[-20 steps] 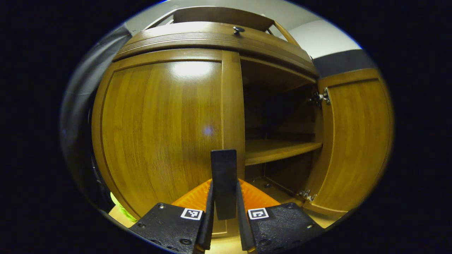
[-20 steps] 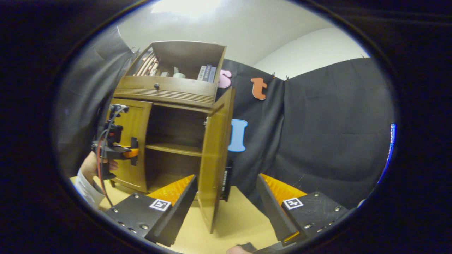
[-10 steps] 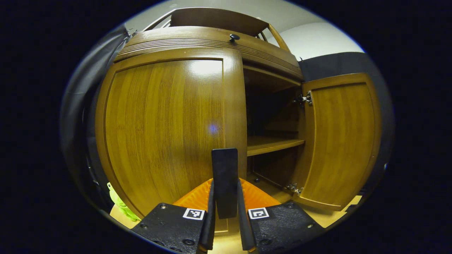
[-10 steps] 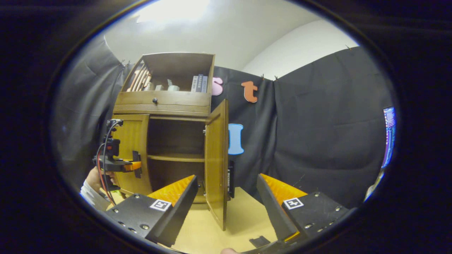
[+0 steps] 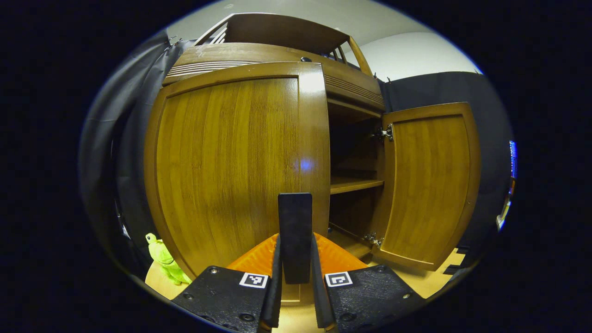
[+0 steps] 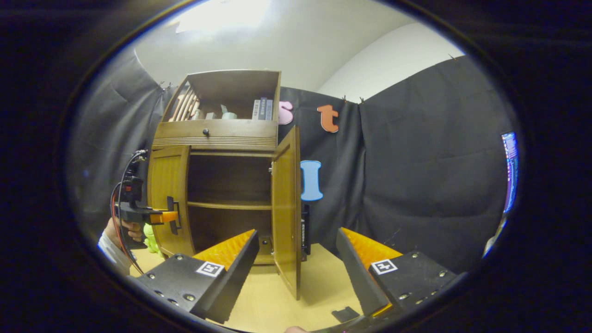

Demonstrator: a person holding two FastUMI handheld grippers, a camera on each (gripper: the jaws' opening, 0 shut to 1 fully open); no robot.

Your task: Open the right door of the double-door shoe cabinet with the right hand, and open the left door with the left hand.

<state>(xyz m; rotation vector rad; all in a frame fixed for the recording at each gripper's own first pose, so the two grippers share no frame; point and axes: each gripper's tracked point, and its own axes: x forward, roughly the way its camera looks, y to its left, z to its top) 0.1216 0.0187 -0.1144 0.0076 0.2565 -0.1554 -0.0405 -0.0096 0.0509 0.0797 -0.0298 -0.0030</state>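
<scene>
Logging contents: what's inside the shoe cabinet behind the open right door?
One wooden shelf crosses the open right half of the shoe cabinet, bare where visible. The back is too dark to judge, and the left door covers the left half.

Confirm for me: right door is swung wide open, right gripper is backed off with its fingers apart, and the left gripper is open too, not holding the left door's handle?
Not quite. The left gripper is shut on the left door's handle, as the left gripper view shows. The rest holds: the right door stands wide open and the right gripper is backed off, fingers apart.
</scene>
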